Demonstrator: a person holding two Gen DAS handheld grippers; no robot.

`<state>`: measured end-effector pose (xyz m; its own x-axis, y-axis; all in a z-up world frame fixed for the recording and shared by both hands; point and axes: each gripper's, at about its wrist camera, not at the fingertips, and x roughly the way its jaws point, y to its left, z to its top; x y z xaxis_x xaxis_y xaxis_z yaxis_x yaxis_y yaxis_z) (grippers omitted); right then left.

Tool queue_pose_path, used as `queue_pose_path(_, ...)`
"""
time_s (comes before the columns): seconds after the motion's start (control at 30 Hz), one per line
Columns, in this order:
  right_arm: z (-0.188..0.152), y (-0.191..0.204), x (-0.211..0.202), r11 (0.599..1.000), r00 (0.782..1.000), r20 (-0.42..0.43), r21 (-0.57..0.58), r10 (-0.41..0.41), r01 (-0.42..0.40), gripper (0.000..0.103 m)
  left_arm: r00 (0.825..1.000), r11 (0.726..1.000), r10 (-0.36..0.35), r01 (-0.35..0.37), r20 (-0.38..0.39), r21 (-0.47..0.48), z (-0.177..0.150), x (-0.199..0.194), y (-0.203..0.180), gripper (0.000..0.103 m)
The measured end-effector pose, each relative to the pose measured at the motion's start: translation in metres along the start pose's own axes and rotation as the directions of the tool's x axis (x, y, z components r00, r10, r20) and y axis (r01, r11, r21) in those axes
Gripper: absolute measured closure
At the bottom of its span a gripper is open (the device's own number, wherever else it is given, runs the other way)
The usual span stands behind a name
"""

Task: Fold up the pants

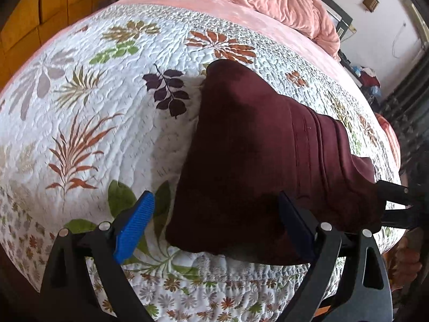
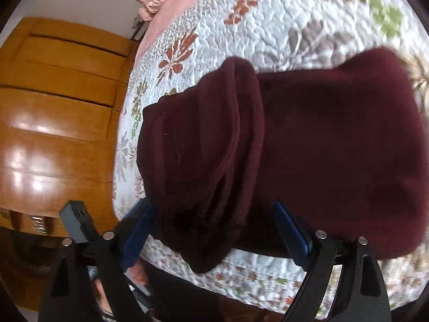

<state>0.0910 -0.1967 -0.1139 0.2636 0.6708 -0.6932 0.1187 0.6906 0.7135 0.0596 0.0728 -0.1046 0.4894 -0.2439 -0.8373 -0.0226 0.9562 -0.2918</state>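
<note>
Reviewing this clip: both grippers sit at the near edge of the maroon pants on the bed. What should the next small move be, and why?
Probably close both grippers on the near edge. The left gripper and right gripper are open, their jaws wide around the folded maroon pants, which lie loose and rumpled on the floral quilt; no further fold can start ungripped.

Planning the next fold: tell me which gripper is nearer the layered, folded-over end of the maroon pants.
Right, apparently. The right gripper is open astride the layered end of the maroon pants. The left gripper is open at the plain opposite end.
</note>
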Motion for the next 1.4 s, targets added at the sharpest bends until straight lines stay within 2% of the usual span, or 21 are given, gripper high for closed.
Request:
queue_pose_path(0.17, 0.003, 0.002, 0.020, 1.000, 0.999, -0.031, 0.004, -0.007, 0.007, 0.021, 1.000, 1.000, -0.019, 0.019, -0.009, -0.021, 0.000, 0.003, 0.004, 0.011)
queue_pose_path(0.2, 0.004, 0.004, 0.022, 1.000, 0.999, -0.032, -0.005, -0.014, 0.014, 0.024, 1.000, 0.999, -0.023, 0.023, -0.008, -0.028, -0.001, 0.003, 0.005, 0.011)
queue_pose_path(0.3, 0.004, 0.012, 0.031, 0.999, 0.999, -0.044, -0.045, 0.003, -0.005, 0.043, 0.999, 0.997, -0.037, 0.036, -0.022, -0.071, -0.002, 0.006, 0.009, 0.011)
queue_pose_path(0.33, 0.004, 0.012, 0.034, 0.999, 0.999, -0.049, -0.047, 0.006, -0.008, 0.046, 0.999, 0.996, -0.039, 0.037, -0.026, -0.082, -0.002, 0.006, 0.009, 0.011)
queue_pose_path(0.6, 0.007, 0.011, 0.042, 0.998, 0.999, -0.036, -0.055, 0.009, -0.011, 0.063, 0.999, 0.992, -0.039, 0.034, -0.032, -0.124, -0.004, -0.001, 0.017, 0.011)
queue_pose_path(0.77, 0.006, 0.004, 0.041, 0.999, 0.999, -0.028, -0.038, 0.037, -0.038, 0.067, 0.999, 0.985, -0.030, 0.024, -0.029, -0.169, -0.005, -0.007, 0.028, 0.011)
queue_pose_path(1.0, 0.005, 0.017, 0.028, 0.996, 1.000, -0.002, -0.085, 0.017, -0.017, 0.077, 0.999, 0.977, -0.028, 0.020, -0.035, -0.214, -0.008, -0.011, 0.035, 0.011)
queue_pose_path(1.13, 0.008, 0.026, 0.014, 0.993, 0.997, 0.007, -0.088, 0.083, -0.082, 0.081, 0.999, 0.968, -0.035, 0.025, -0.033, -0.250, -0.008, -0.015, 0.038, 0.011)
queue_pose_path(1.4, 0.016, 0.062, -0.024, 0.975, 0.995, 0.059, -0.212, 0.084, -0.069, 0.082, 0.999, 0.967, -0.037, 0.033, -0.008, -0.252, -0.003, -0.026, 0.033, 0.011)
